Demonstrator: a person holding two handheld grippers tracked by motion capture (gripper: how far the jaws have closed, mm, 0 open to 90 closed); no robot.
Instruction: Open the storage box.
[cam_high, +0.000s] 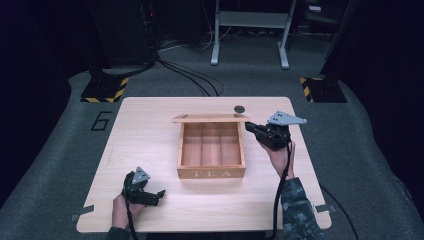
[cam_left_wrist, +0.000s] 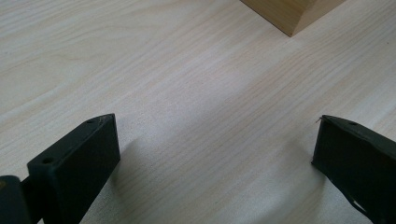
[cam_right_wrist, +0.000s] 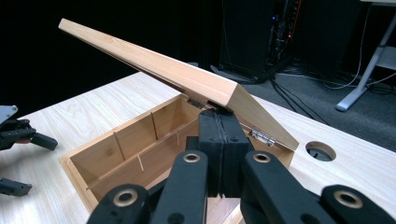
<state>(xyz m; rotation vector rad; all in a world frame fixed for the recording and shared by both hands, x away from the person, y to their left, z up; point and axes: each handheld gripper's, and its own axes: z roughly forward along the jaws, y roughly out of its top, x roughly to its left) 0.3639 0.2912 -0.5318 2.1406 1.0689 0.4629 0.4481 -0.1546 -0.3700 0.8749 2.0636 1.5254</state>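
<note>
One wooden tea box (cam_high: 211, 172) mid-tabletop (cam_high: 150, 135), three compartments inside, long axis running away from the person, "TEA" face toward the near edge. One lid (cam_right_wrist: 187, 77), hinged at the far side, raised and tilted. Right tongs (cam_right_wrist: 219, 122) closed with jaws pressed together, tips up against the lid's underside edge. Left tongs (cam_left_wrist: 215, 149) wide open, nothing between, low over bare tabletop near the box's front left corner.

A lab or test studio: black curtains, grey carpet, hazard-striped stand bases (cam_high: 104, 89), floor cables (cam_high: 192, 75), an equipment rack (cam_right_wrist: 261, 35), and a numbered floor mark (cam_high: 101, 120) beside the worktop (cam_high: 145, 150).
</note>
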